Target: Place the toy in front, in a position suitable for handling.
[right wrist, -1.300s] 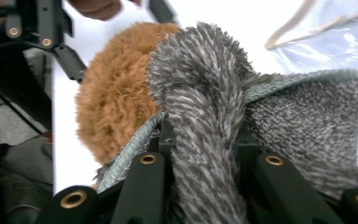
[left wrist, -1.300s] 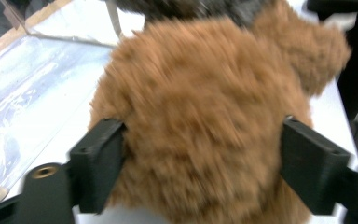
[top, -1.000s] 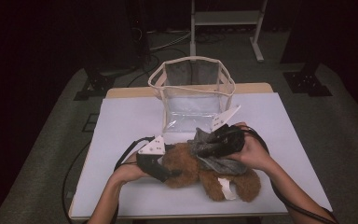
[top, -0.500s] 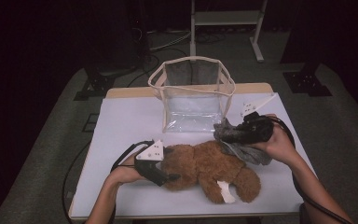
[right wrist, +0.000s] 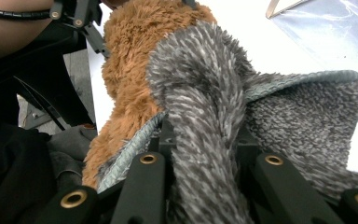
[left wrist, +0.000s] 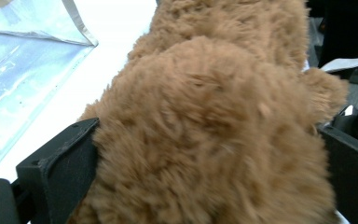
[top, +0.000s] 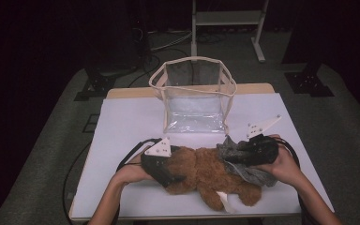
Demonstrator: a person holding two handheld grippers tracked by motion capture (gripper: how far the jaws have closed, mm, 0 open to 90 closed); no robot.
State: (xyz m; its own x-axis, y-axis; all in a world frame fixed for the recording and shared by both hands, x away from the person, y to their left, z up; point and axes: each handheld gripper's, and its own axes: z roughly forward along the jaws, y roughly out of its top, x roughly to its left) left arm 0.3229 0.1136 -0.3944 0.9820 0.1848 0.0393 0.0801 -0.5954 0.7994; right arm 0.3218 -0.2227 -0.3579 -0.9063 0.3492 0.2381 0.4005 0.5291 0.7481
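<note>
1. On the white table (top: 122, 122), behind everything, stands a clear bag (top: 194, 101).
2. Near my edge lies the brown teddy bear (top: 206, 173); my left gripper (top: 161, 171) clamps its furry body.
3. My right gripper (top: 251, 154) pinches the grey fleece cloth (top: 255, 174) draped on the bear.

High view: light falls from above onto the white table (top: 122, 126), bright against a near-black room; floor dim, corners lost in dark; picture soft and slightly grainy; faint sheen on the clear bag (top: 194, 110) beyond both grippers. Left gripper view: brown plush bear (left wrist: 214, 121) between the jaws is blurred, too close for focus; the sheet left of the jaws blows out to white. Right gripper view: grey cloth (right wrist: 205, 116) above the jaws fairly sharp; lower left sinks into shadow.
</note>
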